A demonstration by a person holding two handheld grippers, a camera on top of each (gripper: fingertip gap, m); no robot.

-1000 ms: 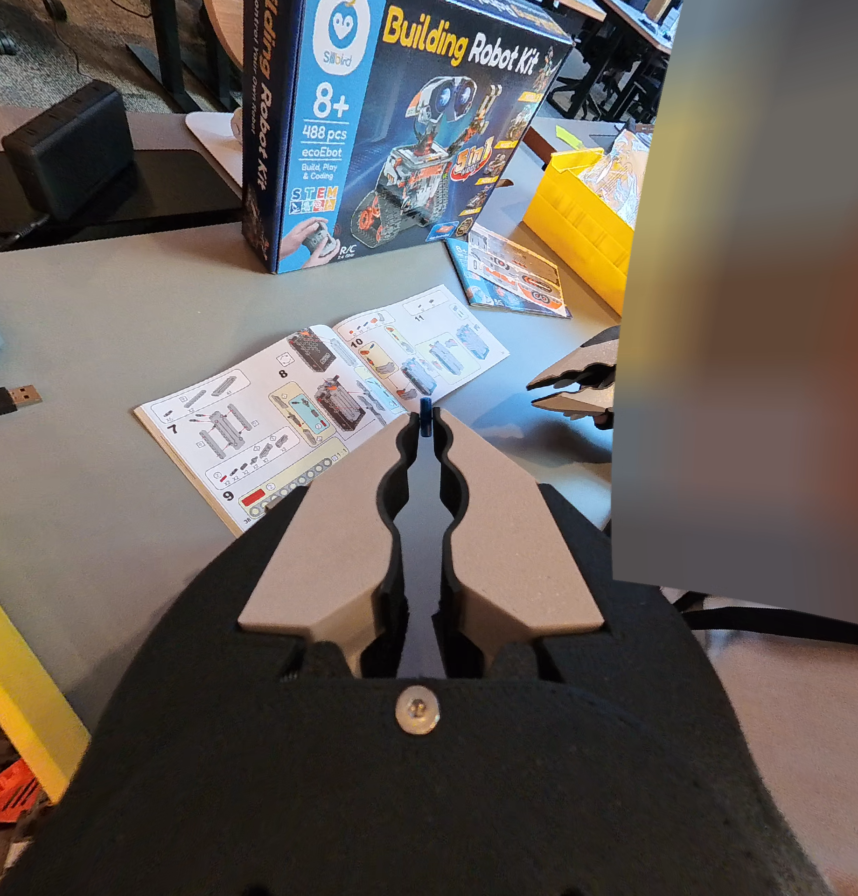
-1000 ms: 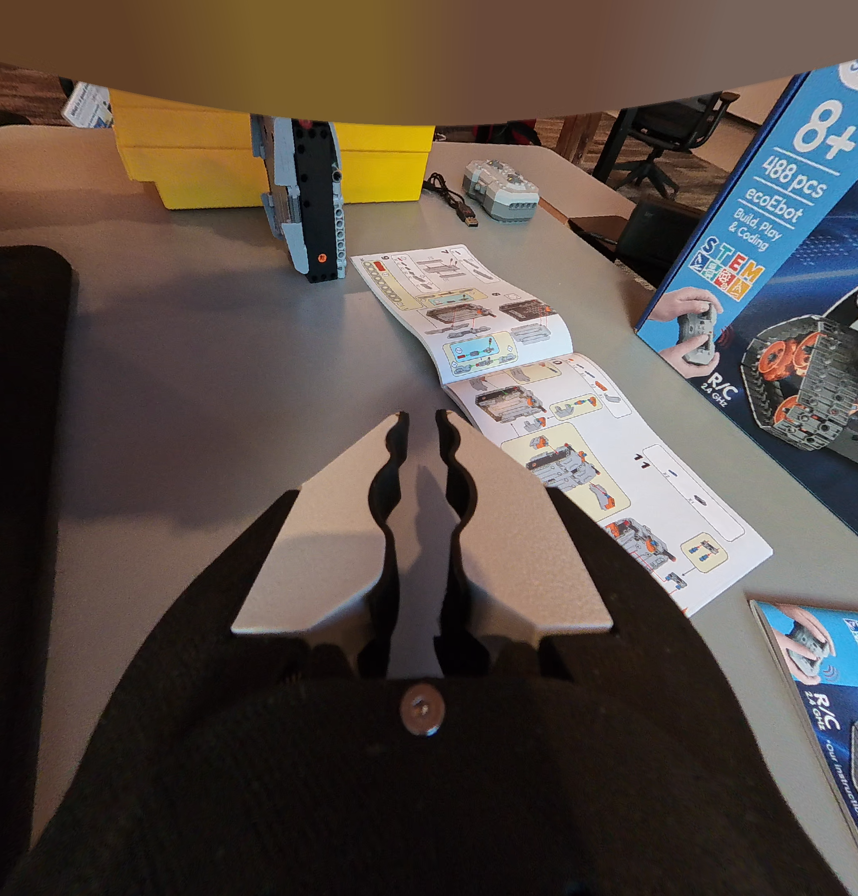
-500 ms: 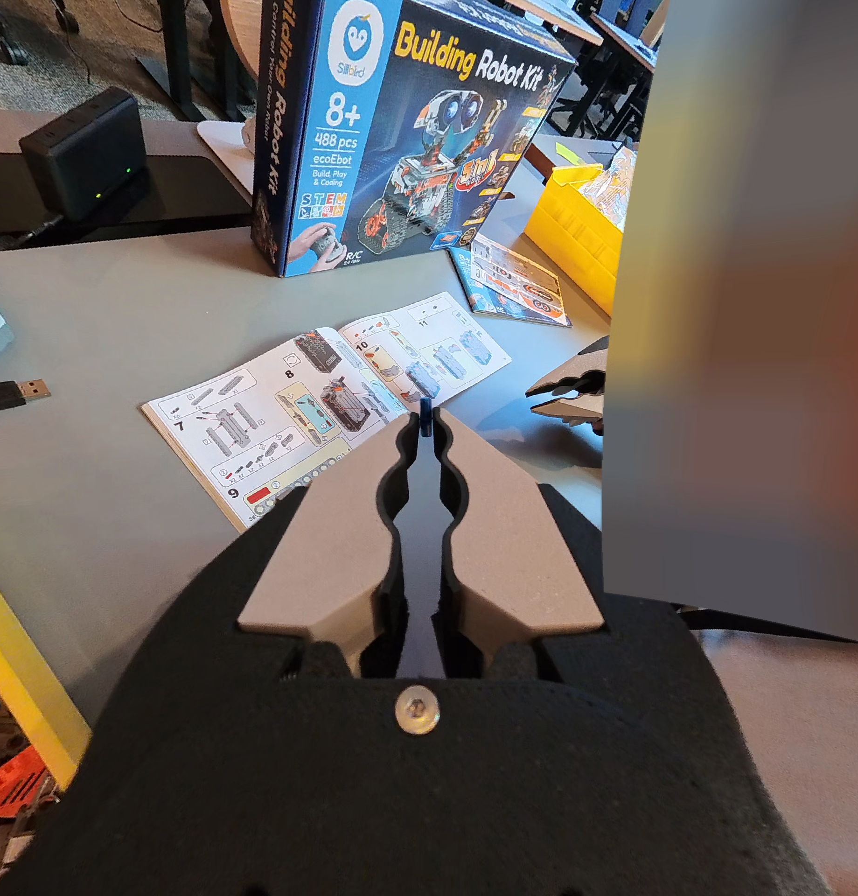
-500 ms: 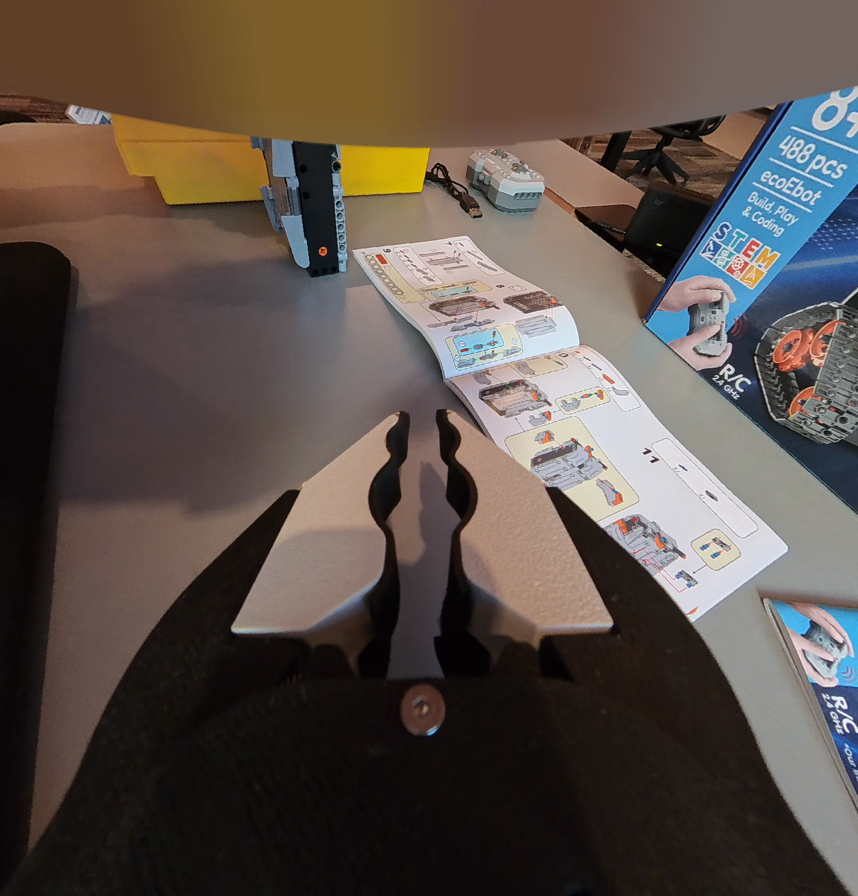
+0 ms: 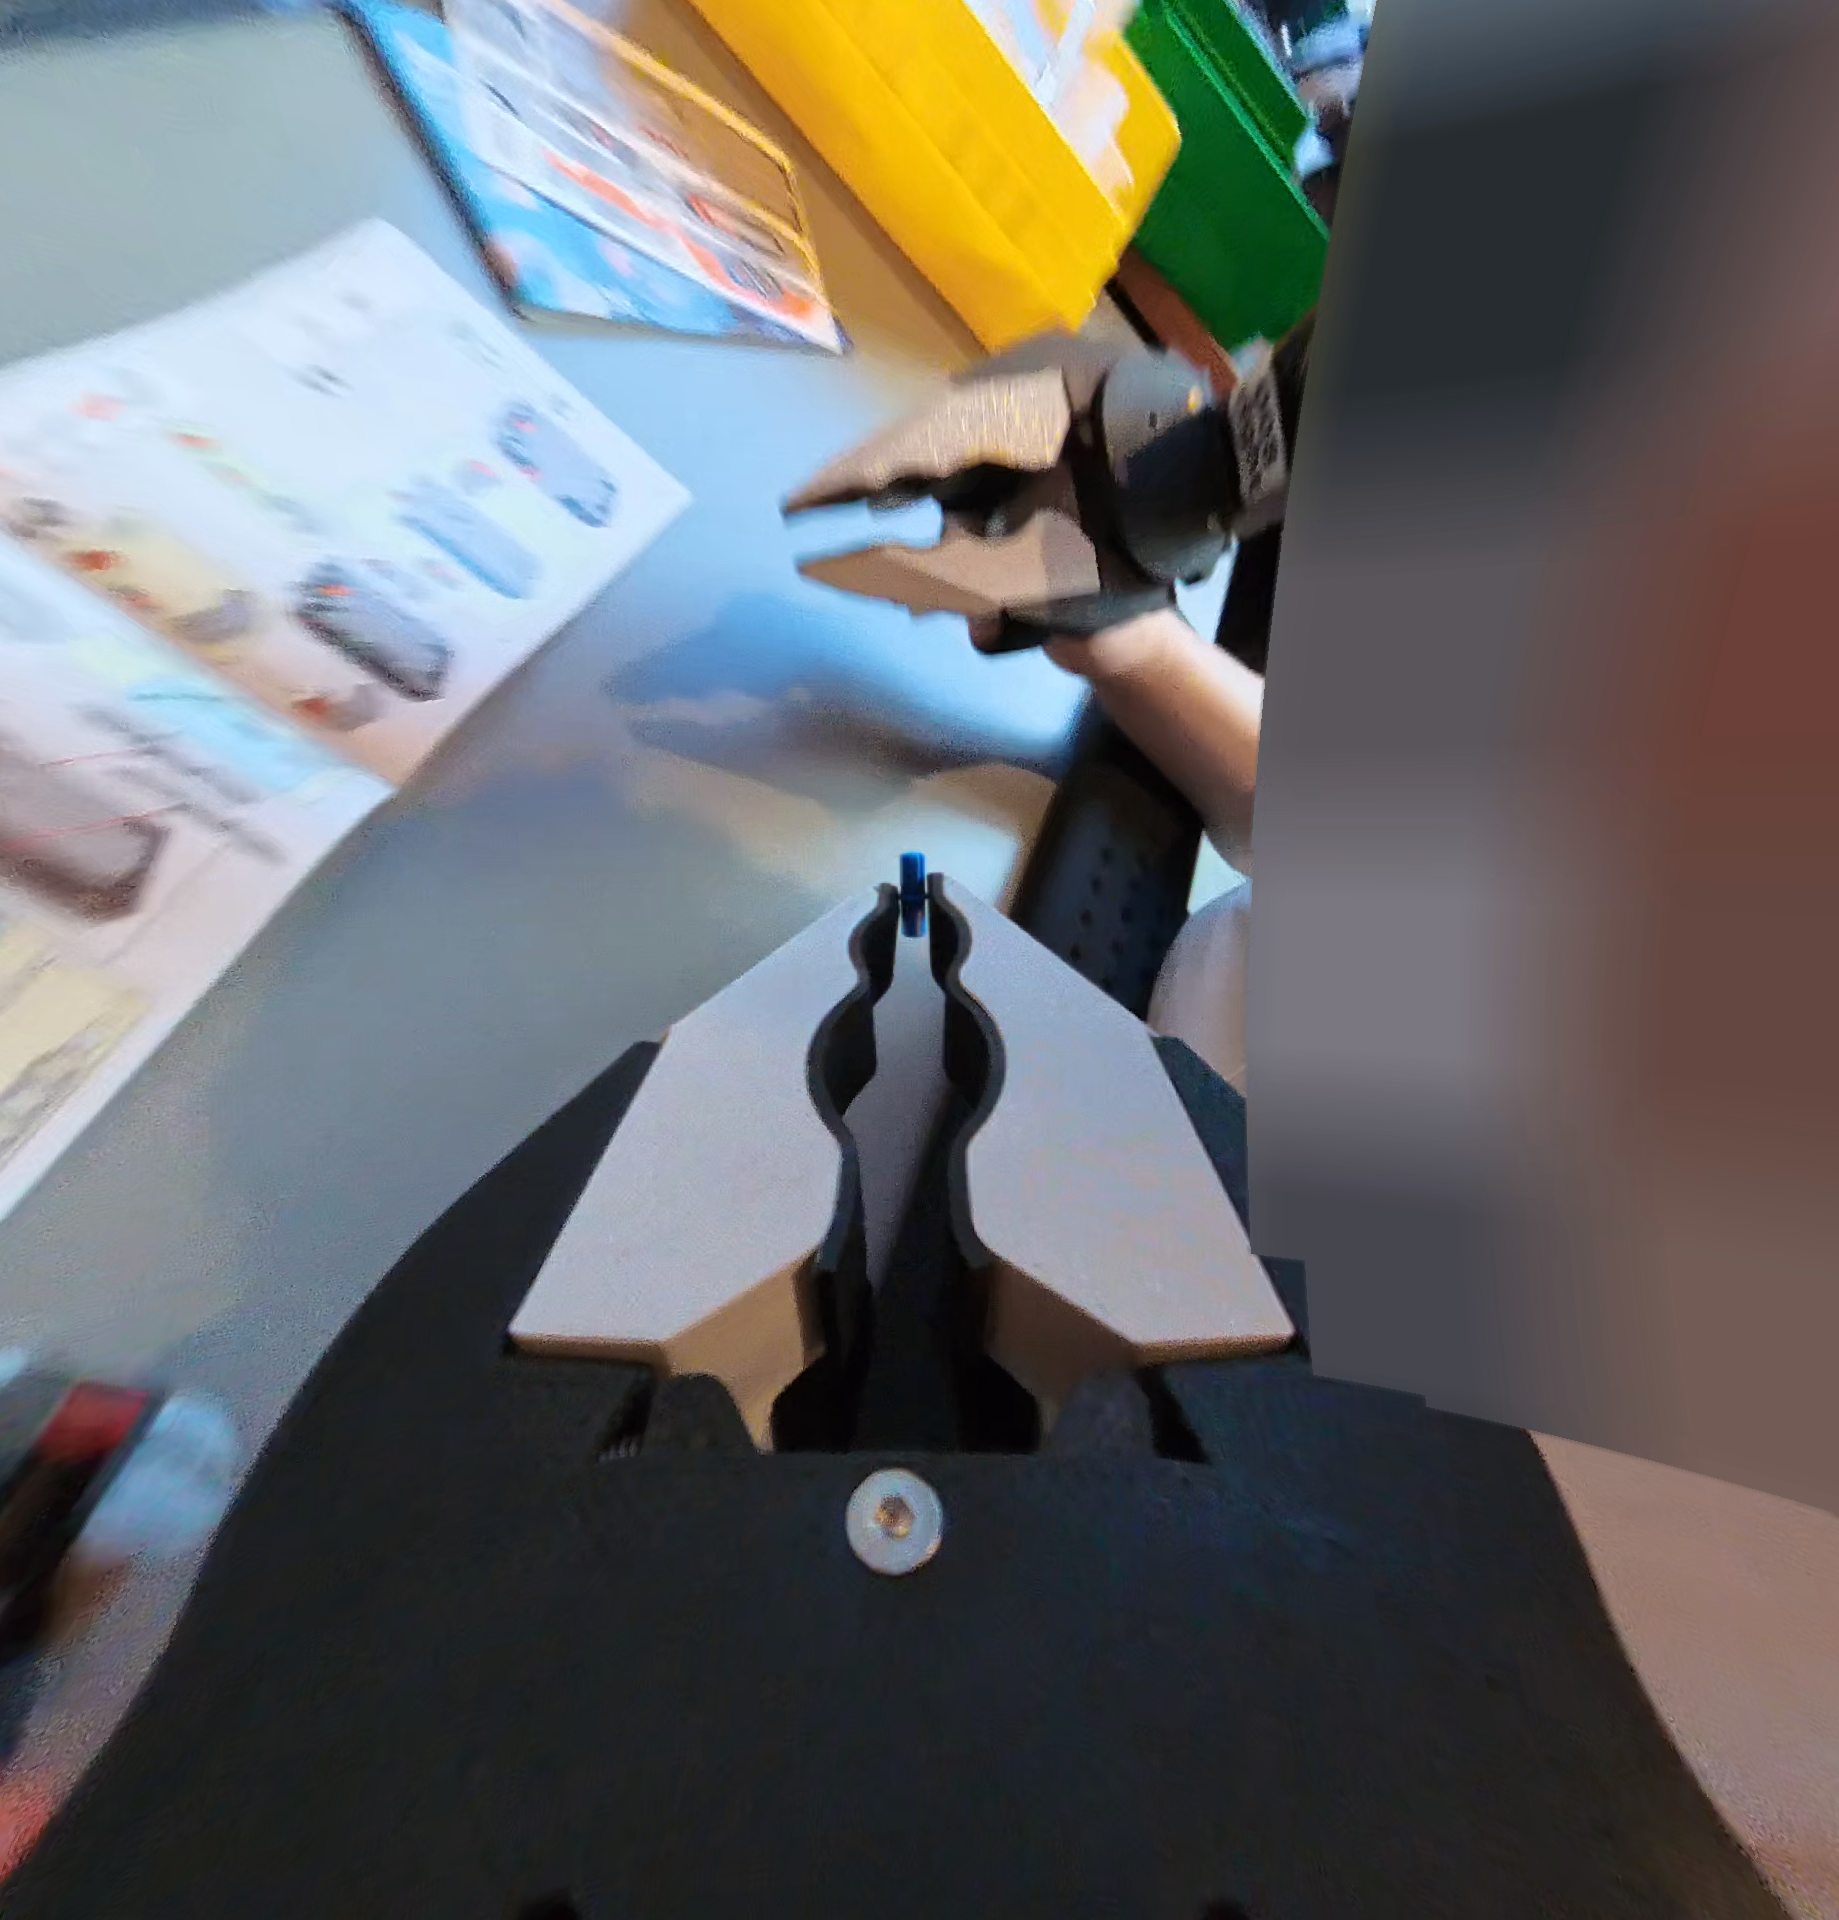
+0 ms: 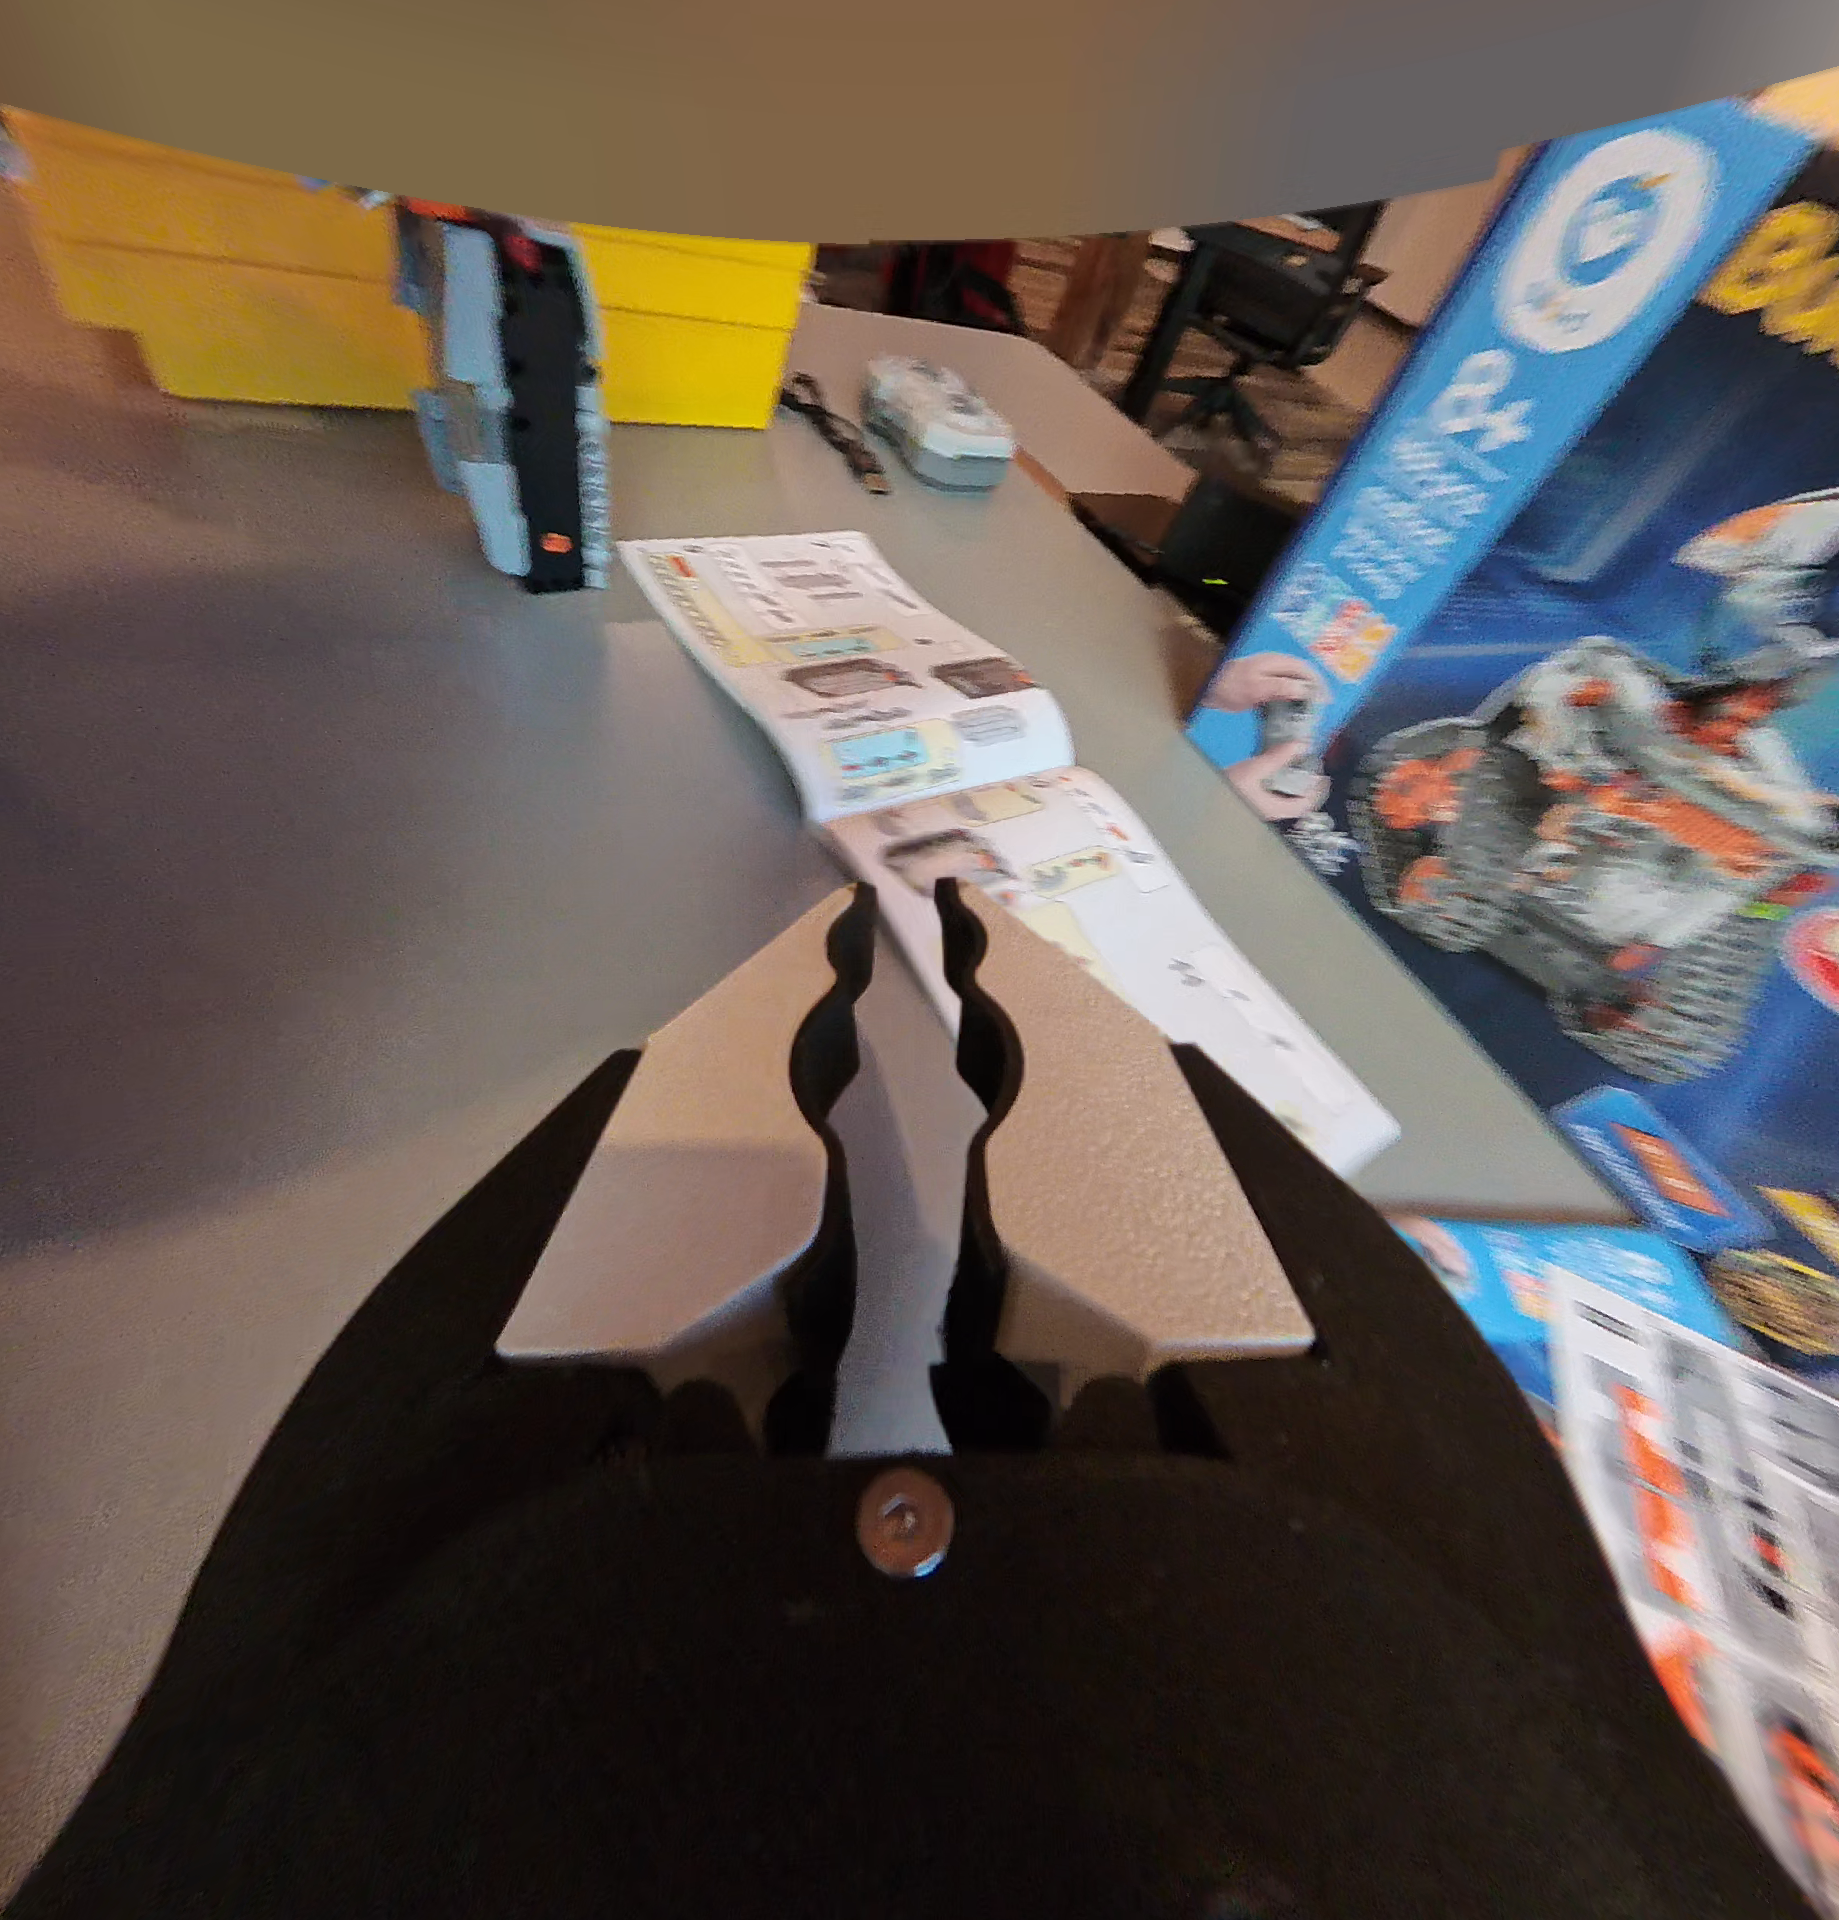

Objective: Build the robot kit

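Grey table (image 6: 323, 831) carries an open instruction booklet (image 6: 894, 727) beside the kit box (image 6: 1621, 675), while the left tool (image 5: 912, 896) pinches a small blue pin (image 5: 911, 878) at its tips and the right tool (image 6: 899, 891) hangs slightly parted, empty.

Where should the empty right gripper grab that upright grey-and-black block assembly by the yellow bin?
Probably mid-height across its narrow width, coming in level from the front. The block assembly stands tall and slim on the table, with its front clear, and the right gripper, only slightly open, must widen first.
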